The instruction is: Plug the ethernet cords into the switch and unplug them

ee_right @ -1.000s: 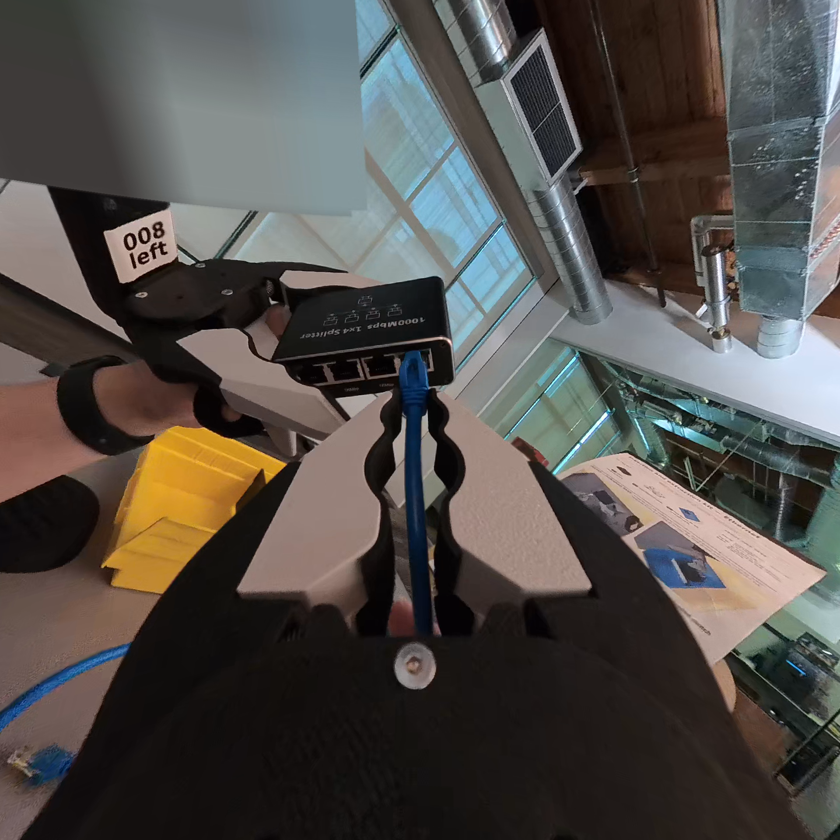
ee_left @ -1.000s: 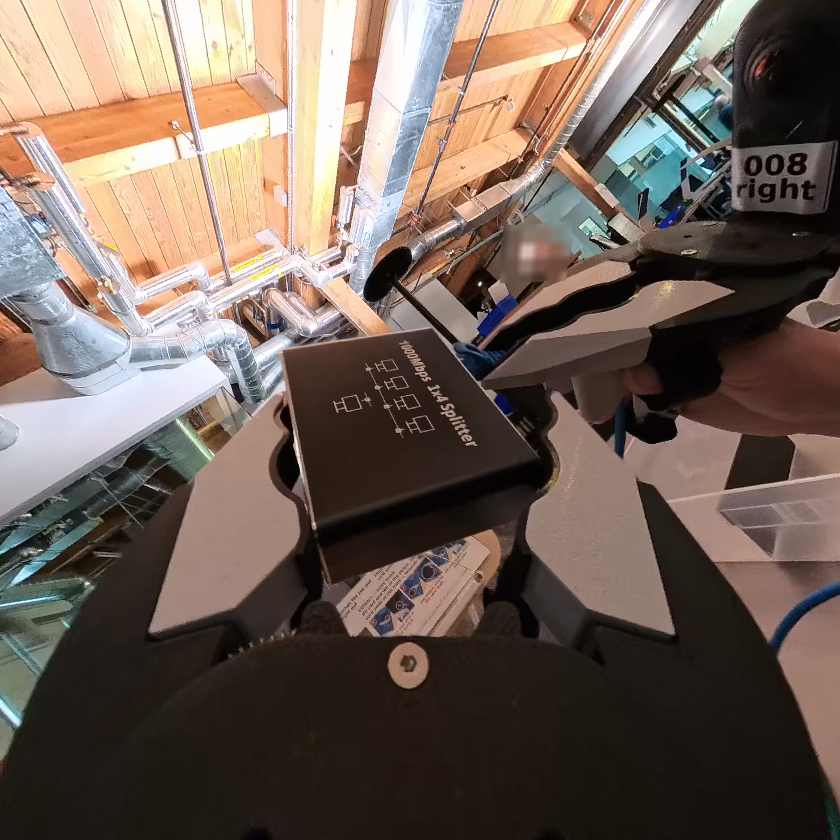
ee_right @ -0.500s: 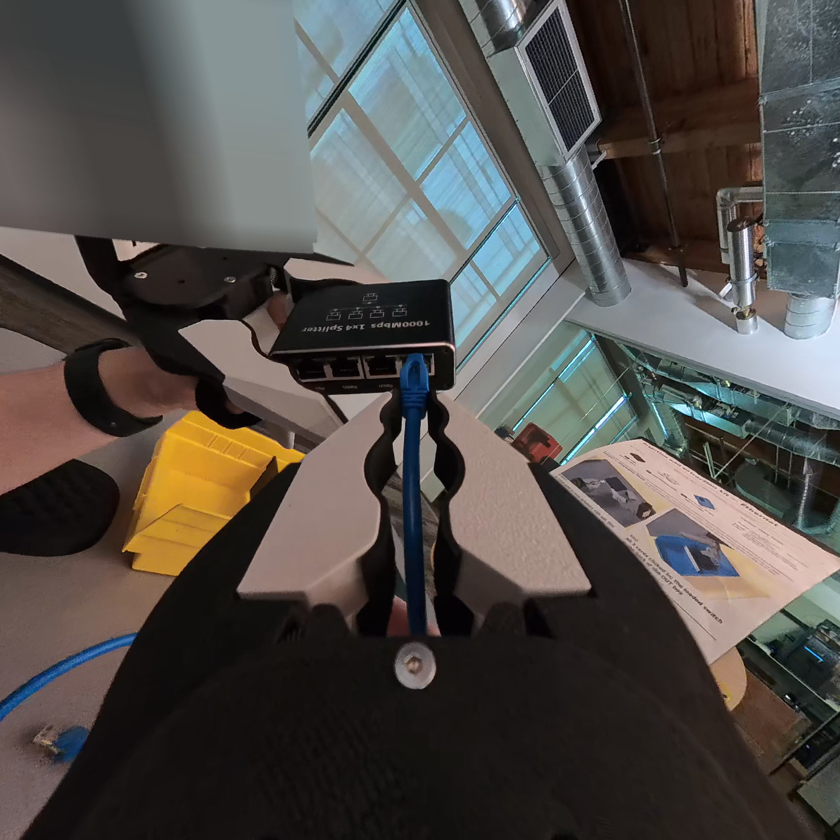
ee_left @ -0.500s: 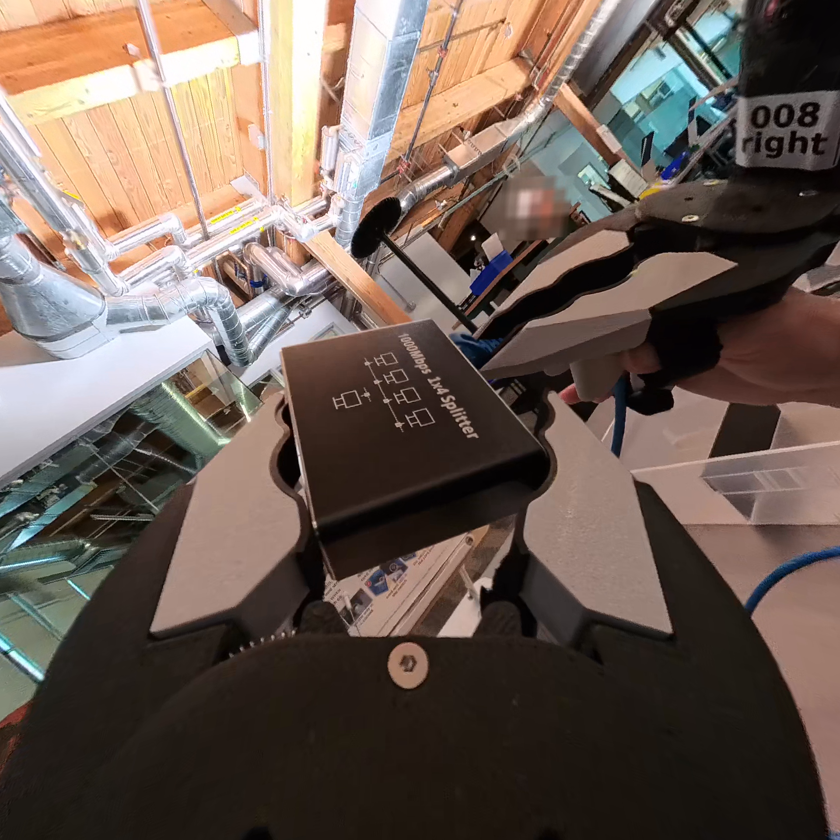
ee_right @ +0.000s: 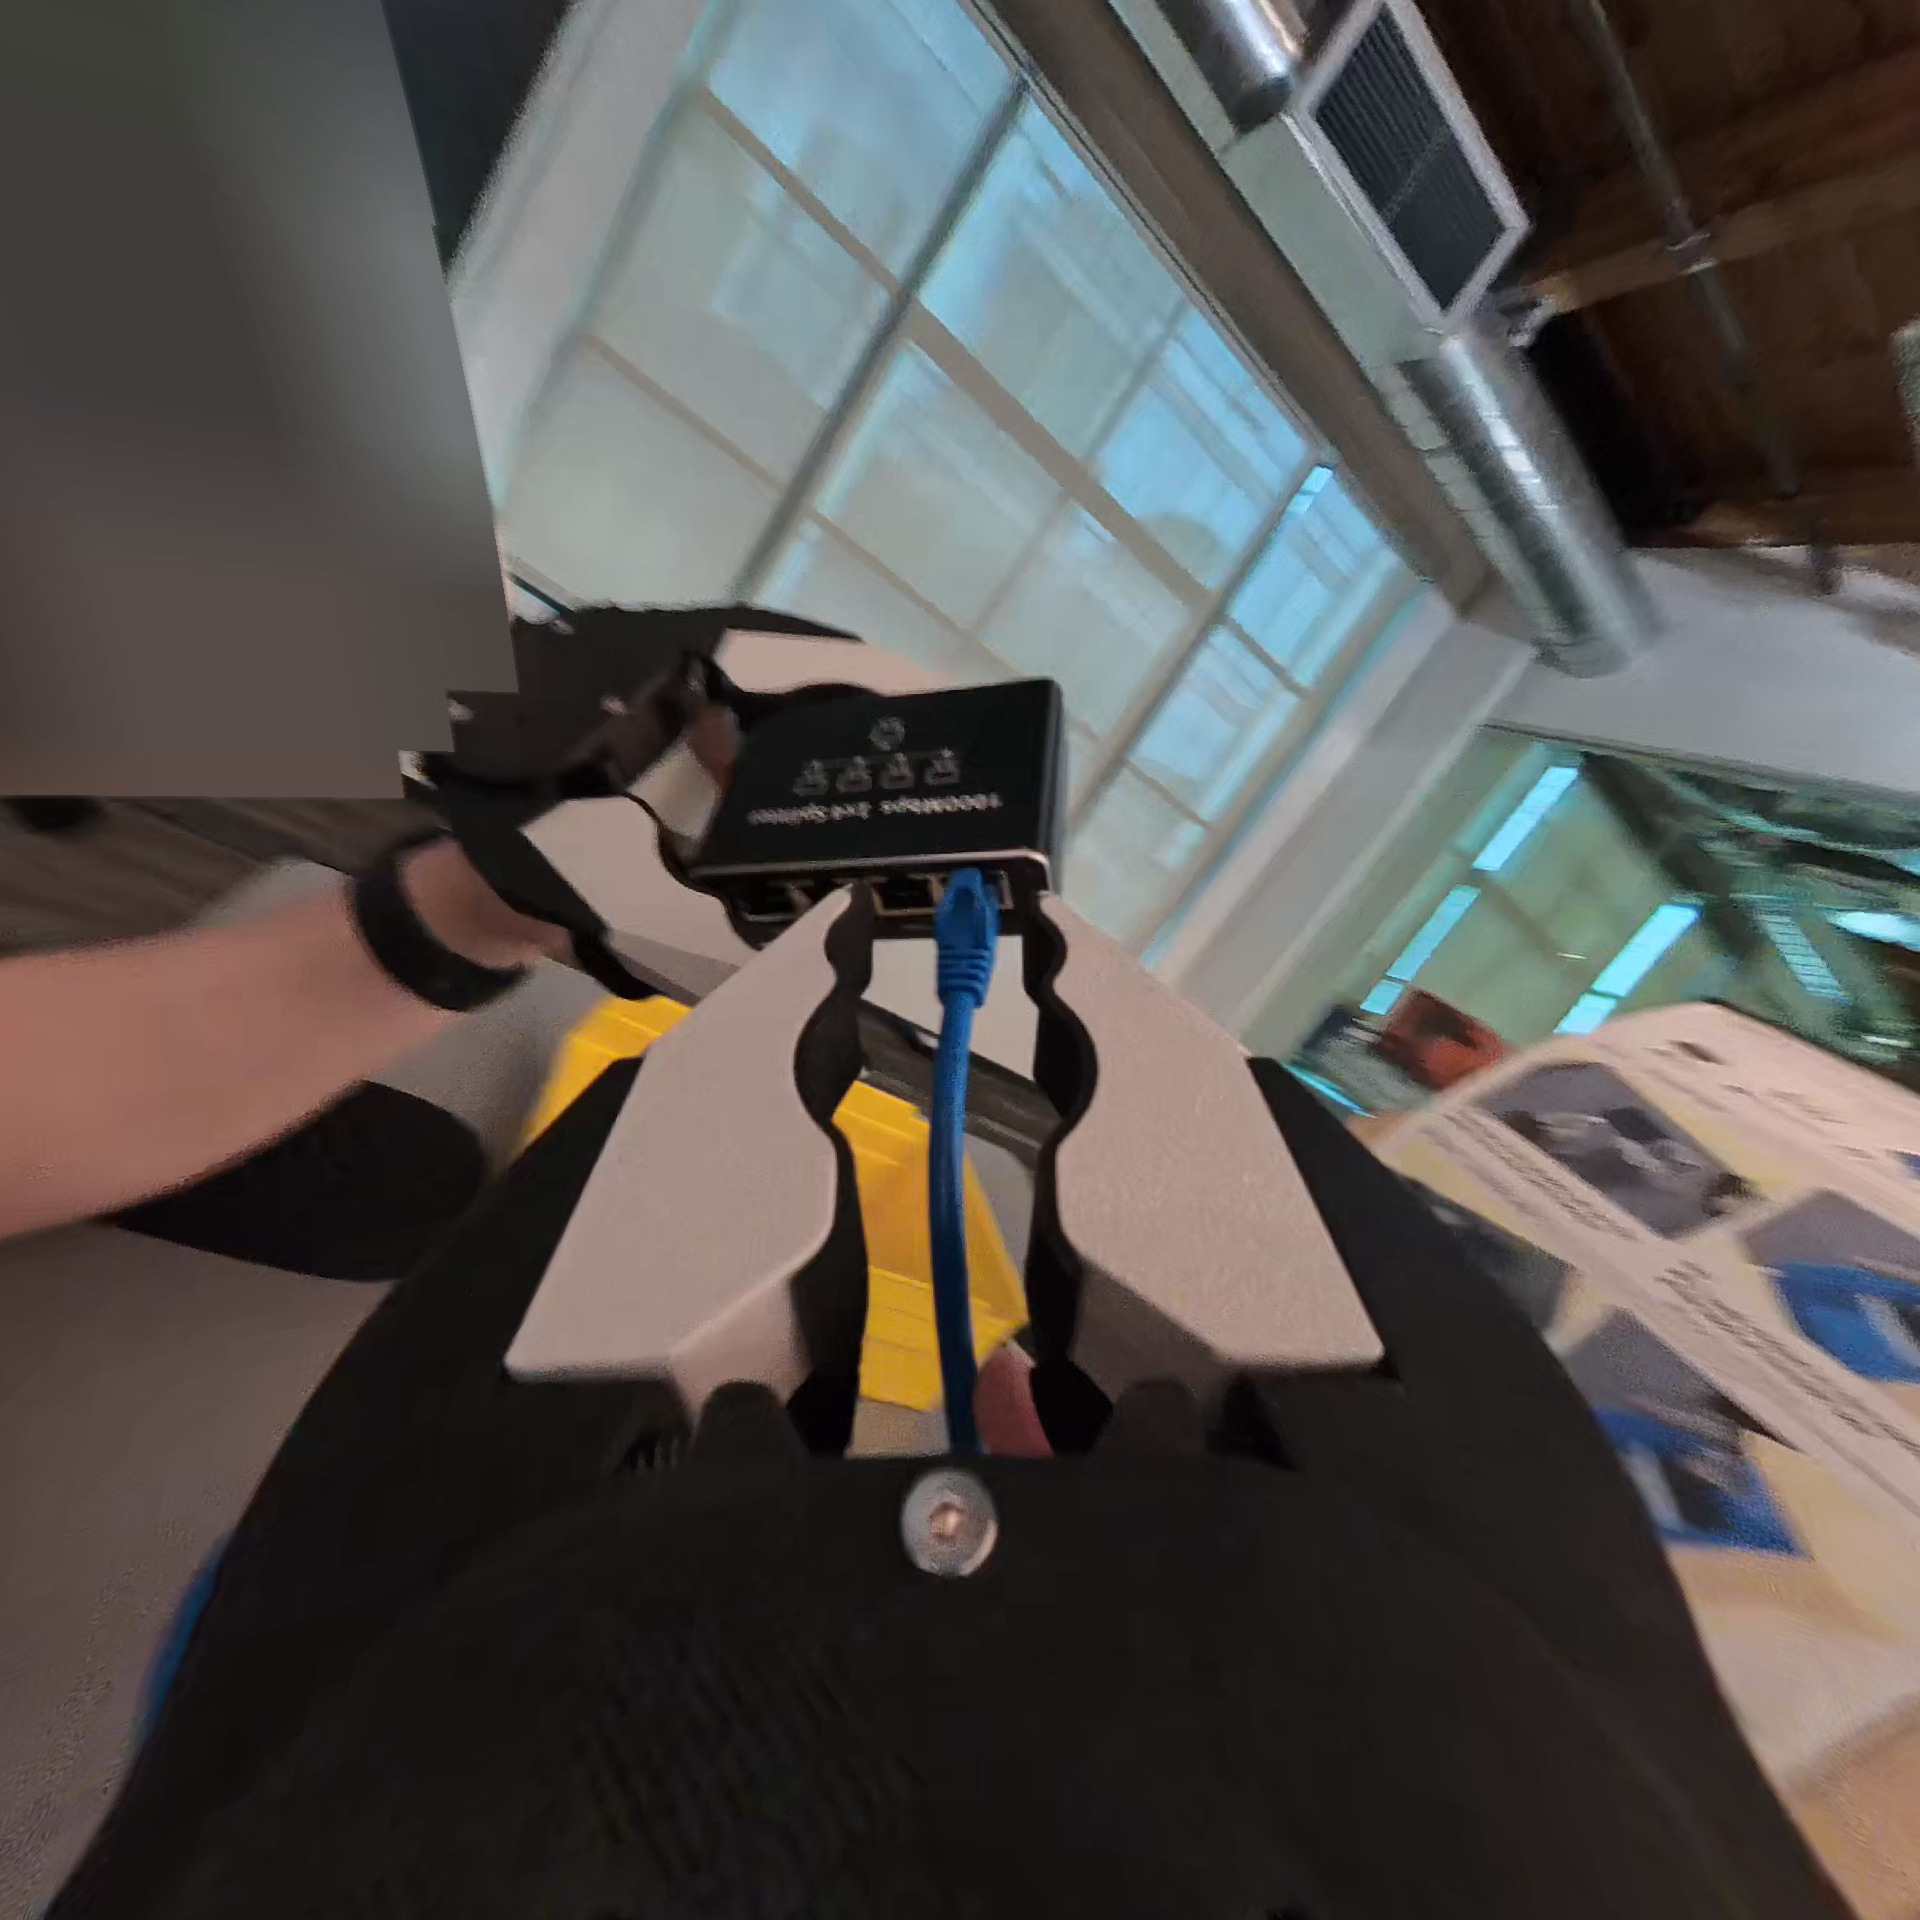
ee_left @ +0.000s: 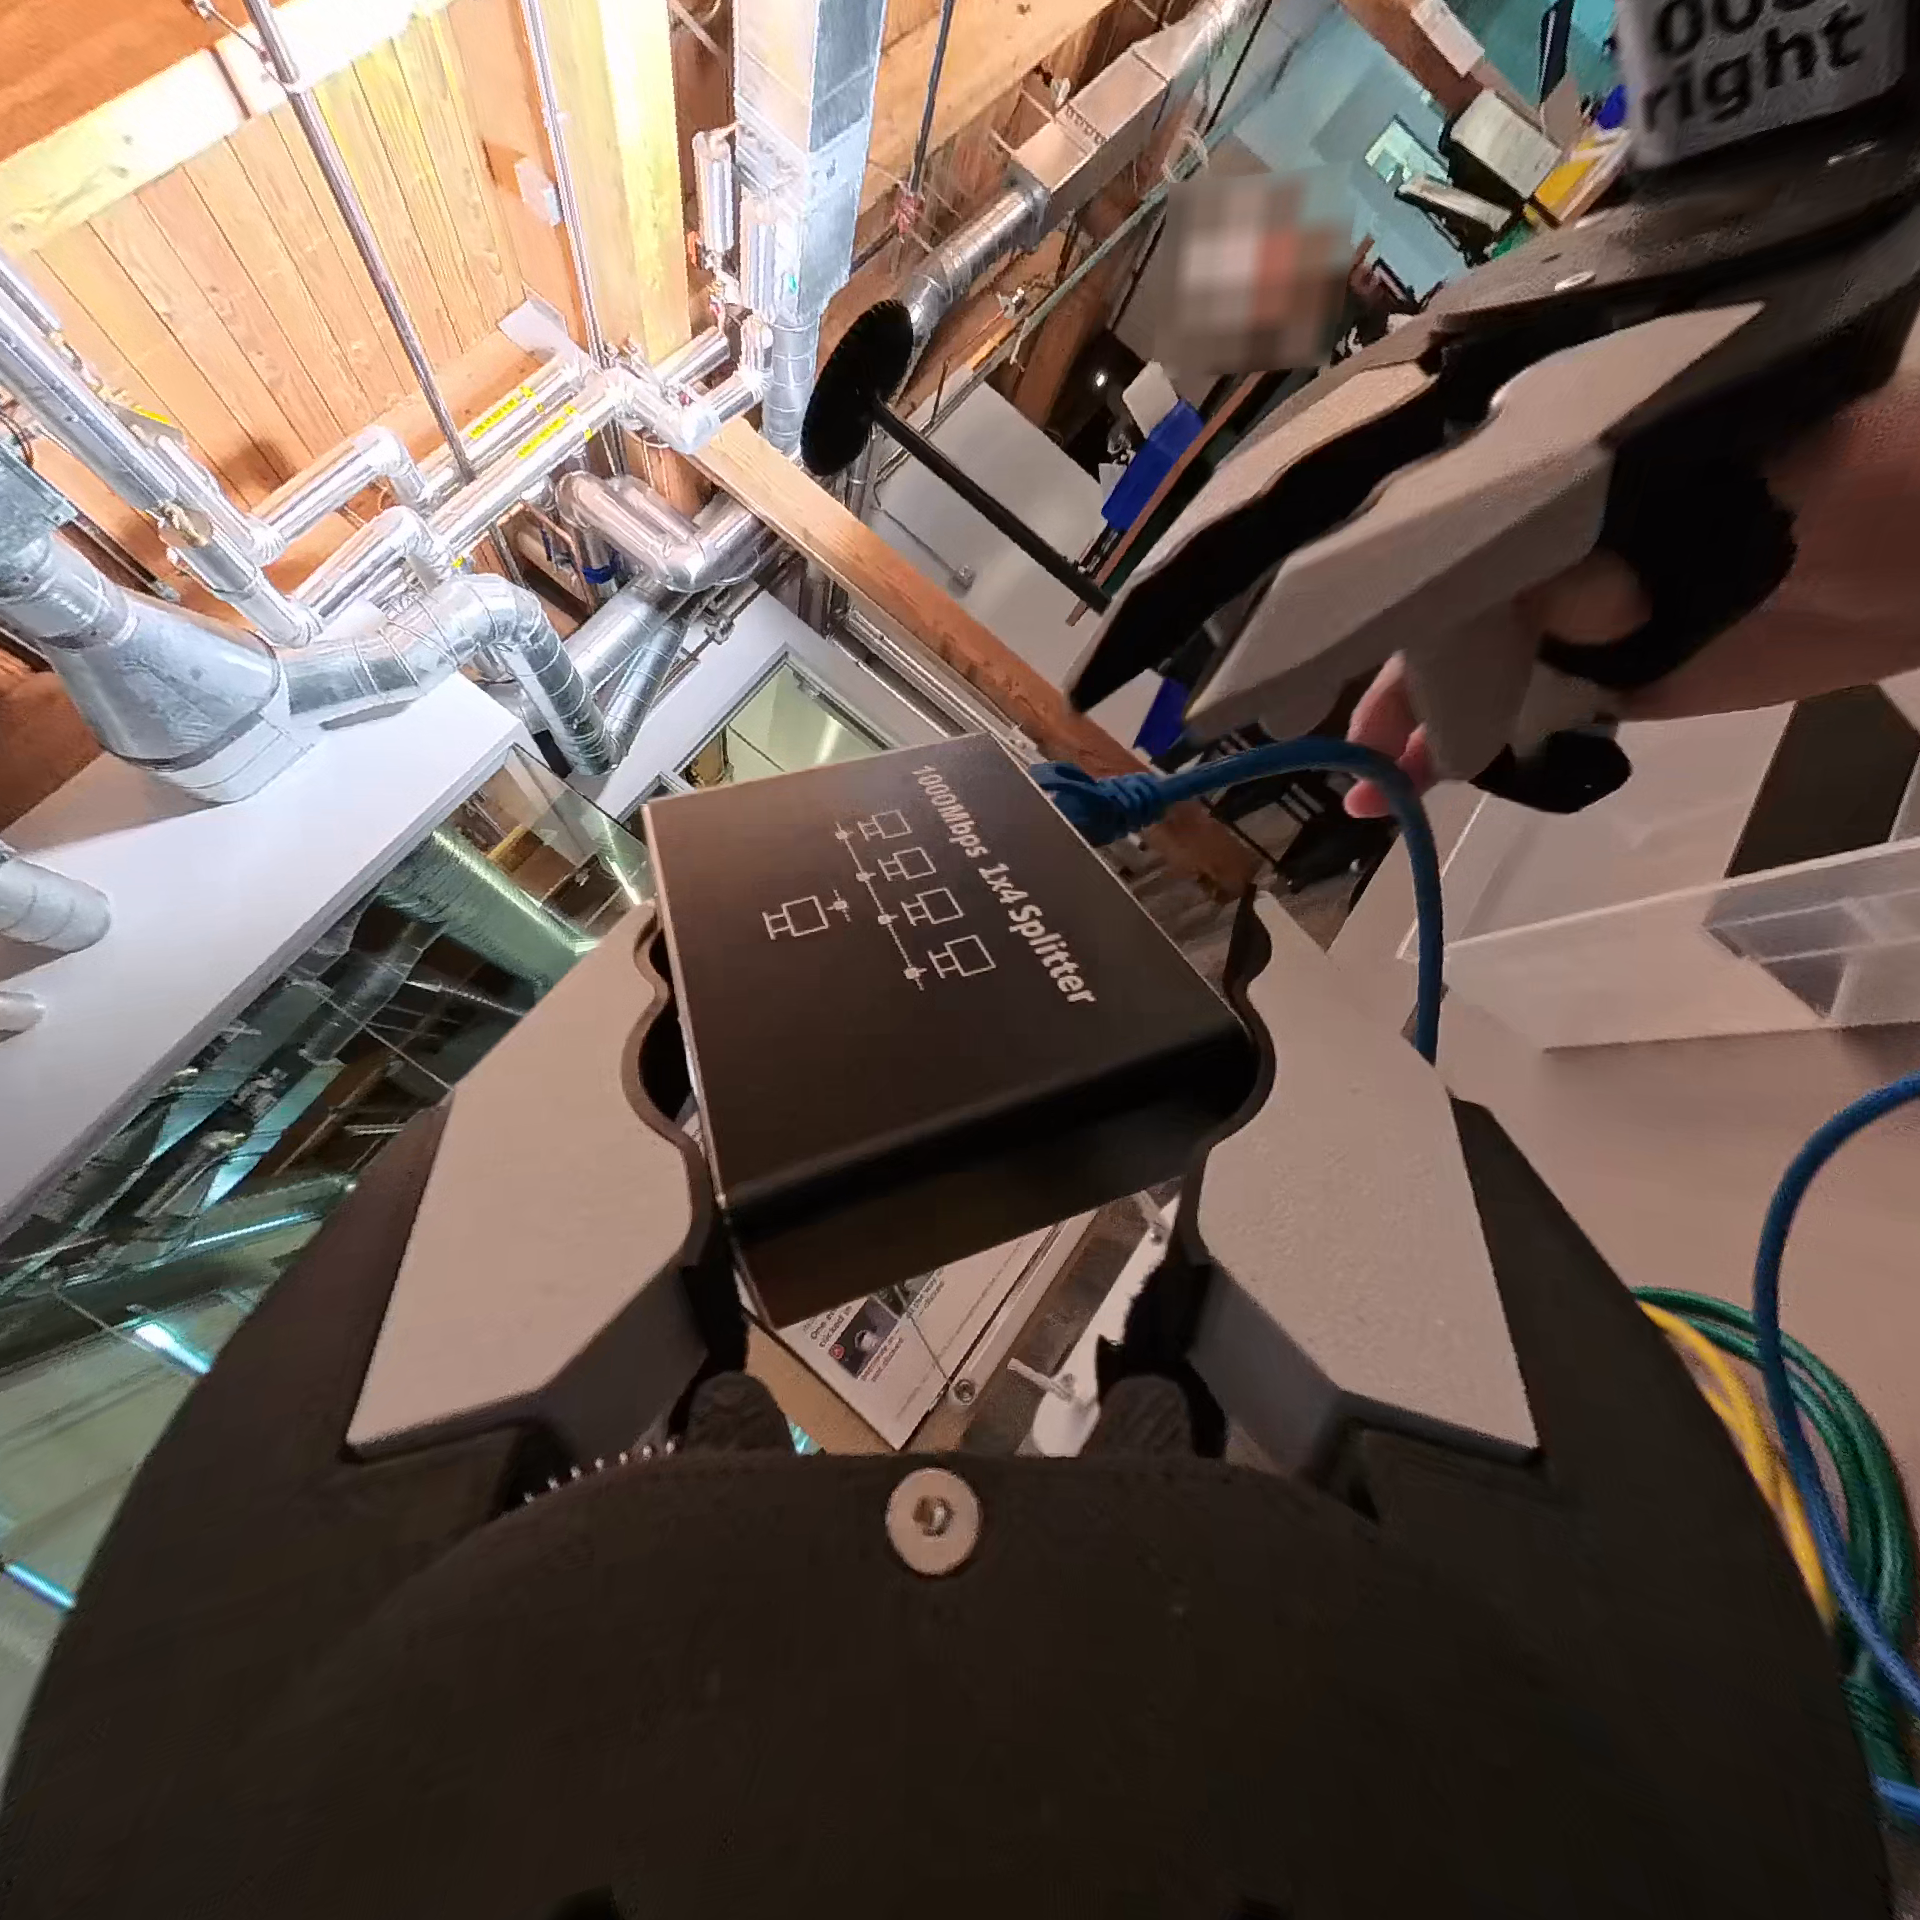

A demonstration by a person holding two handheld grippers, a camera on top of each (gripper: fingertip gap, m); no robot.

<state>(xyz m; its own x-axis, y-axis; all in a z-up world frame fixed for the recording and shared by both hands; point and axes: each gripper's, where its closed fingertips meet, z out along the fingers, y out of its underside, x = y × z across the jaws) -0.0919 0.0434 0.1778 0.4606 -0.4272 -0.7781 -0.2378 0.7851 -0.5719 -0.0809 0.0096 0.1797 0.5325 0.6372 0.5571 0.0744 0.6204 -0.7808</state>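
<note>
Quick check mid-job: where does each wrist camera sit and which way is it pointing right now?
Left wrist view: sits behind the left gripper, tilted up towards ceiling pipes; its fingers clamp the black metal switch box; the right gripper and hand appear upper right.
Right wrist view: sits behind the right gripper, facing windows; jaws apart around the blue ethernet cord, plugged in; the left gripper and forearm appear left.
Shared: switch box, blue cord, both grippers.
</note>
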